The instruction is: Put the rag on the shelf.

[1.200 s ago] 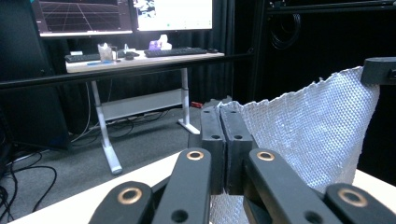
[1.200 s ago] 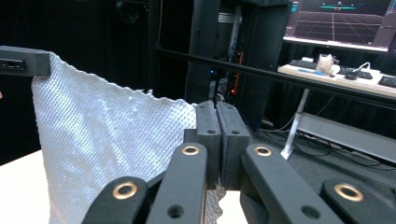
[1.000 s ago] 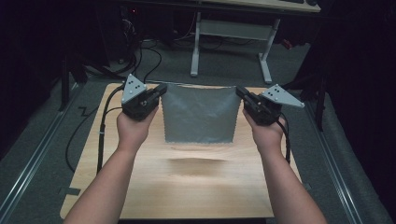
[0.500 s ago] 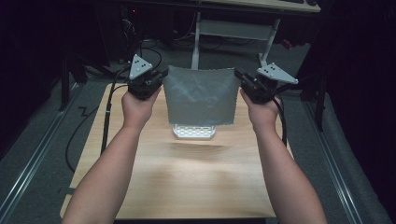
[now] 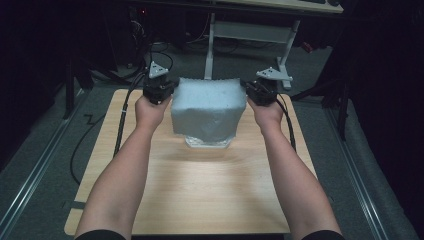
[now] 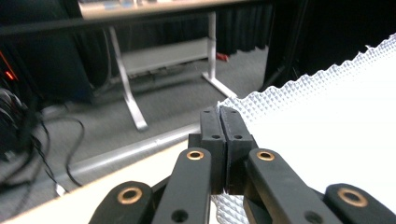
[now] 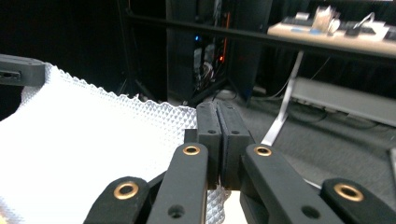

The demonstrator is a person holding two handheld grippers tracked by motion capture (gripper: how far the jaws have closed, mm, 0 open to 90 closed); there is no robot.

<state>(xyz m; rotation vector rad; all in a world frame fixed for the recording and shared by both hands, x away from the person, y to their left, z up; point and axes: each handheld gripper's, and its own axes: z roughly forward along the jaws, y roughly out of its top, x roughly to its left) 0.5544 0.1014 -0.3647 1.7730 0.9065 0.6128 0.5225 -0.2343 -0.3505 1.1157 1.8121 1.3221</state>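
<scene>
A white waffle-textured cloth [image 5: 207,107] hangs stretched between my two grippers above the far half of the wooden table [image 5: 200,185]; its lower edge touches the tabletop and folds there. My left gripper [image 5: 167,90] is shut on the cloth's top left corner. In the left gripper view its jaws [image 6: 225,122] pinch the cloth [image 6: 336,121] edge. My right gripper [image 5: 251,89] is shut on the top right corner. The right gripper view shows those jaws [image 7: 216,119] clamped on the cloth [image 7: 79,144].
A desk with white metal legs [image 5: 250,35] stands beyond the table's far edge, over grey carpet. Black cables [image 5: 120,130] trail off the table's left side, and another cable [image 5: 289,125] runs along the right forearm. Dark surroundings flank both sides.
Both hands have moved away from me toward the table's far edge and slightly down, carrying the cloth. Its lower edge now rests folded on the table.
</scene>
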